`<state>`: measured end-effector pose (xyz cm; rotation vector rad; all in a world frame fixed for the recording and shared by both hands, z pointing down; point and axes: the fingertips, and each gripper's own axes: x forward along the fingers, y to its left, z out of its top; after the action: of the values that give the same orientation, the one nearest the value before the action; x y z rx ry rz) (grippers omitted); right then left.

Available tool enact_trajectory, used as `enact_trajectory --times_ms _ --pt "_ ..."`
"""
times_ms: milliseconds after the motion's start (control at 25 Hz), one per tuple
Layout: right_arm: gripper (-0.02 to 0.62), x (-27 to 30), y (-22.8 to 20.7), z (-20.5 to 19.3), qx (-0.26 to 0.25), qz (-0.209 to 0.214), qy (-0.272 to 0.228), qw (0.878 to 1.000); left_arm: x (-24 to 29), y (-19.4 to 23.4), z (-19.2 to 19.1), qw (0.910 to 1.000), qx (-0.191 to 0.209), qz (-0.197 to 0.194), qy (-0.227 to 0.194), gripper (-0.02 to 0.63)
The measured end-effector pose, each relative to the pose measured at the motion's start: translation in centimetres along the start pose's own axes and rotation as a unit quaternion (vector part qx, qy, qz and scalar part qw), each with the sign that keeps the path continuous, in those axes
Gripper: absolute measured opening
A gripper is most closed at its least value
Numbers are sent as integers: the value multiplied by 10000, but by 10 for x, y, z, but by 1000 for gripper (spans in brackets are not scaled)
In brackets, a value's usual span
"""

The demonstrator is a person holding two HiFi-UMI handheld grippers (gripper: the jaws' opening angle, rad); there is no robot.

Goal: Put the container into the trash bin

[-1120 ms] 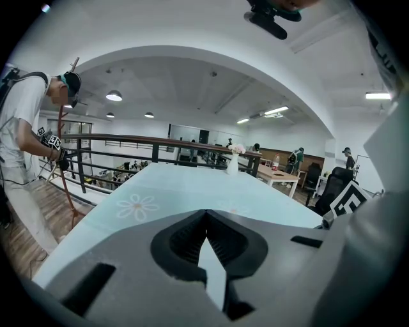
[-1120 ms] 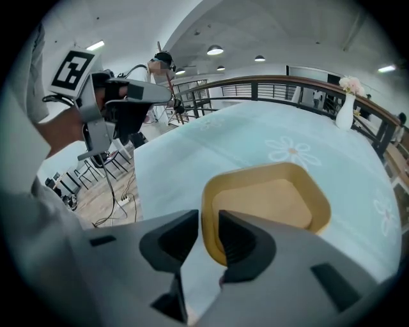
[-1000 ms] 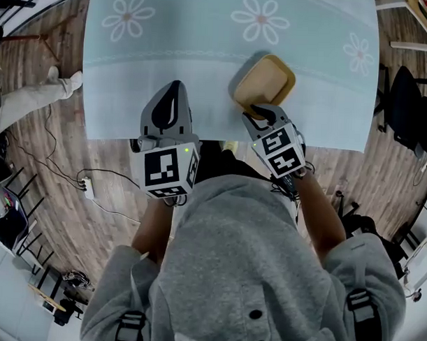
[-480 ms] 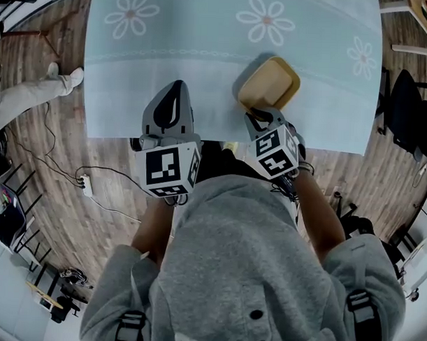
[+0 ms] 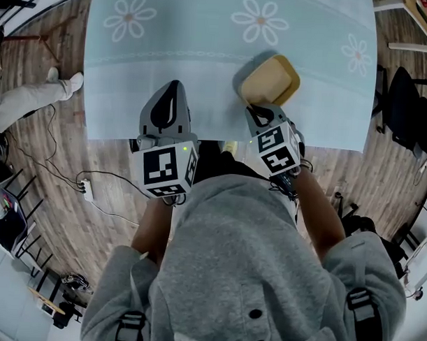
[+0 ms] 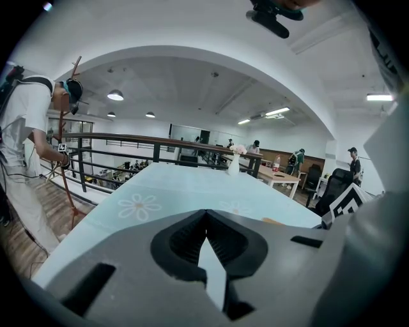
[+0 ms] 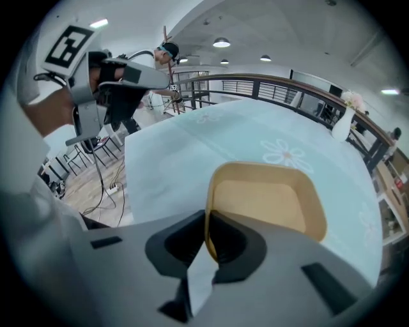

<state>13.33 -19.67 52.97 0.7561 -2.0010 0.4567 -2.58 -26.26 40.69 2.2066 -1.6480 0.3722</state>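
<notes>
Right claw pinches the container by its near rim, apparently to lift it off the desk; left claw pressed together, empty.

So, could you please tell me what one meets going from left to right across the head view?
Bystander's leg → left gripper → right gripper, shut on the rim of the tan container → black office chair.

Logged smooth matt tan container, plastic or pulp undetermined; soft pale-blue cloth tablecloth, flower-printed; matt grey plastic left gripper and right gripper, ribbed black pads; low-sheen wood-plank floor.
</notes>
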Motion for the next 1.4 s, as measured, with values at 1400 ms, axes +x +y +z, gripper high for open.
enact_trajectory --times_ms 1400 --pt "34 -98 3 16 274 -295 -1767 9835 -100 -64 25 9951 594 236 -751 18"
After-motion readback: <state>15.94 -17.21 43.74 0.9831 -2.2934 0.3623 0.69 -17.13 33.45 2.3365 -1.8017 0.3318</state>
